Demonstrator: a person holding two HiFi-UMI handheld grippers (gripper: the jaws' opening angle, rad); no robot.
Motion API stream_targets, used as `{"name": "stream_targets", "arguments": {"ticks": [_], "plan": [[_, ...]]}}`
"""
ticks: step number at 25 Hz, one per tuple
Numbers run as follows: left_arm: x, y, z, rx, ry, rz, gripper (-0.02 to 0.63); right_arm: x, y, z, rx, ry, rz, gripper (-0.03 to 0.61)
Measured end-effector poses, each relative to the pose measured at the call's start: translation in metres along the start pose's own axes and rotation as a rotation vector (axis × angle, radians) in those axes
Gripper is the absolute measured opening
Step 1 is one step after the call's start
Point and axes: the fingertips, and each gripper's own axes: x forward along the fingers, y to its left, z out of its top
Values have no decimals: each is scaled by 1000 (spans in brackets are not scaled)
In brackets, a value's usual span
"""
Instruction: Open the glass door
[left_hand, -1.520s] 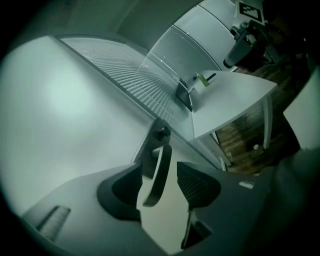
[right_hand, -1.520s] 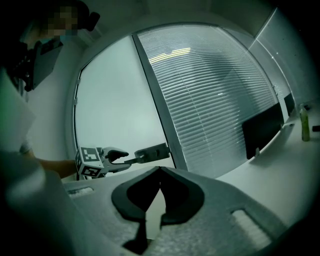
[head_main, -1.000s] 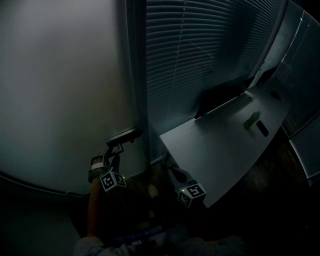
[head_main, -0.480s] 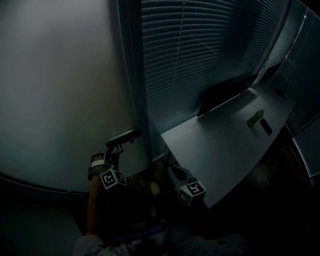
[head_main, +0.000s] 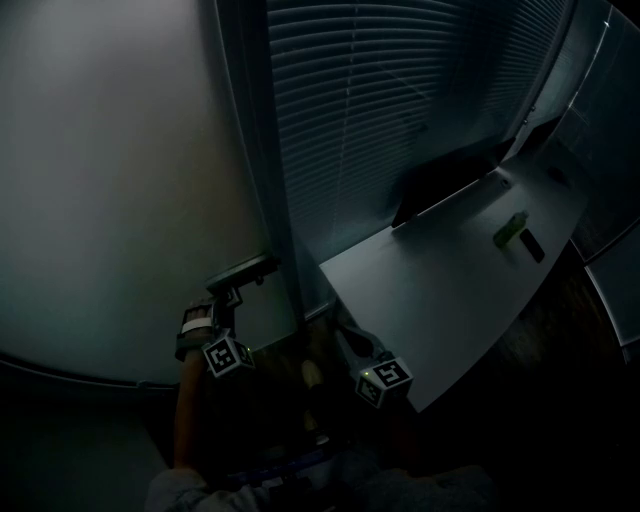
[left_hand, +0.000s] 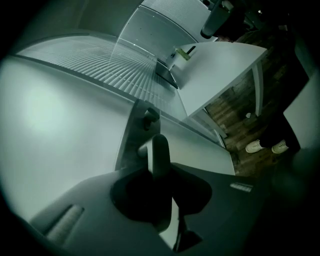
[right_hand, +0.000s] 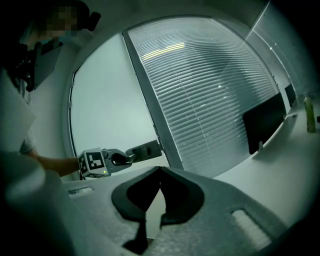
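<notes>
Lighting is poor; findings are limited to what I can make out.

Item 1, task object. In the head view the frosted glass door (head_main: 110, 180) fills the frame from 9 to 12 o'clock. Its door handle (left_hand: 160, 150) sits at the door's right edge, about 9 o'clock from frame centre, against the dark vertical frame post (head_main: 262, 150). The door lies flush with that post.

Item 2, left gripper (head_main: 232, 296). It reaches up from 7 o'clock to the handle. In its own view the lever runs straight down the centre between the two jaws, which have just been closing and now bear on it from either side: clamped on the lever. A dark round fitting (left_hand: 150, 116) sits on the same plate at 12 o'clock of the lever.

Item 3, right gripper (right_hand: 159, 171). In the head view its marker cube (head_main: 383, 380) sits at 5 o'clock, just beside the desk's near corner. Its own view shows the jaw tips together with nothing between them, pointed toward the post, with the left gripper on the handle at 9 o'clock.

Item 4, surroundings. Slatted blinds (head_main: 380, 110) run from 12 to 2 o'clock. A pale desk (head_main: 440, 290) lies at 3 to 4 o'clock, carrying a dark monitor (head_main: 440, 185) and a small green bottle (head_main: 510, 231).
</notes>
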Motion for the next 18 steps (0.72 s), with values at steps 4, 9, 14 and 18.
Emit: {"name": "stream_targets", "arguments": {"ticks": [4,9,14,18], "plan": [[-3,3,2,6,3,-6,60,-3,4,3,22,7,-3,2],[-2,2,2,5,5,-23,56,-3,4,2,31,11,-8,2],[-3,0,2,4,4,-22,55,-3,7,1,26,11,-8,2],[-4,-2,2,4,-1,-24,55,-3,8,0,5,-1,-6,2]]}}
